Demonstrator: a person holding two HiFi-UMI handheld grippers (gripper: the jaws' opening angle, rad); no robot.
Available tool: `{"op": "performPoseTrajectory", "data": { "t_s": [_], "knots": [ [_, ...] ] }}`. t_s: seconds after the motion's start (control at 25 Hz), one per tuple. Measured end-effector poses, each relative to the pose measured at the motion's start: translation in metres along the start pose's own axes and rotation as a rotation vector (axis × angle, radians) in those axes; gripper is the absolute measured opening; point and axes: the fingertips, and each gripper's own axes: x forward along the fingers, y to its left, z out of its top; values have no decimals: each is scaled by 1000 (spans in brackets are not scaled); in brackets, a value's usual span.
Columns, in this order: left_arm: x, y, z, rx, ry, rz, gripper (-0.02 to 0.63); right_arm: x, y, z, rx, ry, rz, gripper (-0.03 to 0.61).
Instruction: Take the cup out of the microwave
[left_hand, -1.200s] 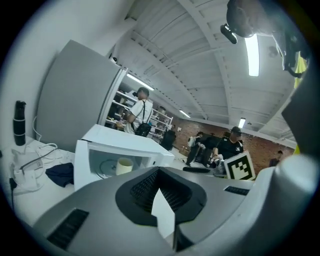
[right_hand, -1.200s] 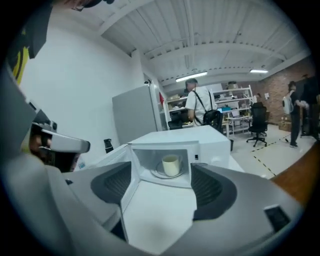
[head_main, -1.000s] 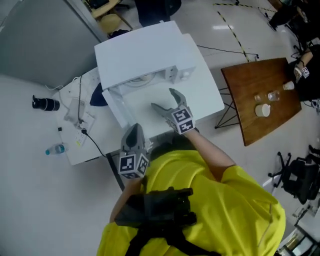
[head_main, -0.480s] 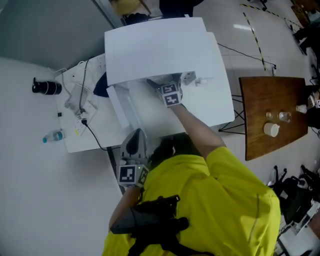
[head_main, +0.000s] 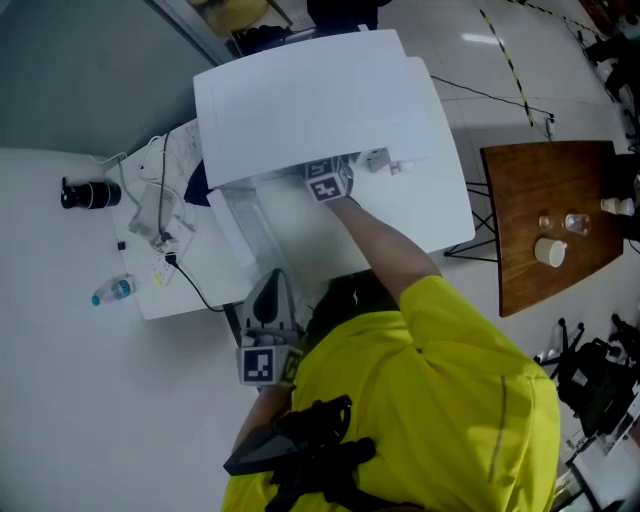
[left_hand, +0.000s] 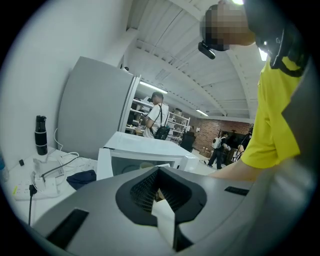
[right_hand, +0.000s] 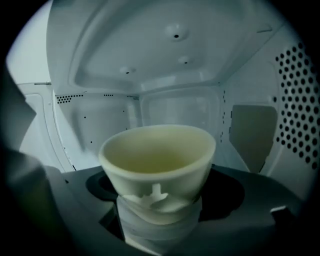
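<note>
Overhead, the head view shows the right gripper (head_main: 326, 186) reaching into the mouth of the white microwave (head_main: 310, 90), with only its rear end showing below the roof (the cup itself is hidden from this angle). The left gripper (head_main: 268, 297) hangs close to the person's yellow shirt (head_main: 430, 400), at the front edge of the white table (head_main: 195, 275) and apart from the microwave. A wooden table (head_main: 545, 190) stands off to the right.

The left gripper view shows its jaws pressed together with nothing between them. Beyond them sits the microwave, its door (left_hand: 103, 162) swung open to the left.

The right gripper view looks into the cavity (right_hand: 175, 60) of the microwave. The cream cup (right_hand: 157, 155) stands upright inside it, between the jaws, which close on its lower part from both sides.
</note>
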Motion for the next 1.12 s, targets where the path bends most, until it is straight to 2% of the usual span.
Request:
{"op": "performPoseTrajectory", "data": {
  "t_s": [0.12, 0.2, 0.28, 0.44, 0.56, 0.68, 0.84, 0.96, 1.12],
  "knots": [
    [3, 6, 5, -13, -10, 14, 0, -13, 8, -10, -17, -4, 6, 462],
    [5, 7, 9, -8, -18, 11, 0, -36, 26, -13, -45, -23, 45, 462],
    [8, 6, 8, -7, -11, -5, 0, -68, 47, -17, -67, -40, 95, 462],
    [17, -6, 3, -1, 22, -63, 0, -148, 77, -44, -42, -41, 176, 462],
    [28, -23, 0, 4, 55, -109, 0, -204, 69, -76, -8, -6, 171, 462],
    [41, -41, -4, 22, 67, -158, 0, -241, 17, -120, 46, 49, 63, 462],
    [57, -63, -17, 46, 116, -239, 0, -260, -89, -163, 102, 79, -136, 462],
    [64, -76, -22, 72, 144, -278, 0, -255, -164, -174, 127, 72, -234, 462],
    [69, -85, -34, 81, 182, -274, 0, -234, -231, -167, 129, 54, -281, 462]
  ]
}}
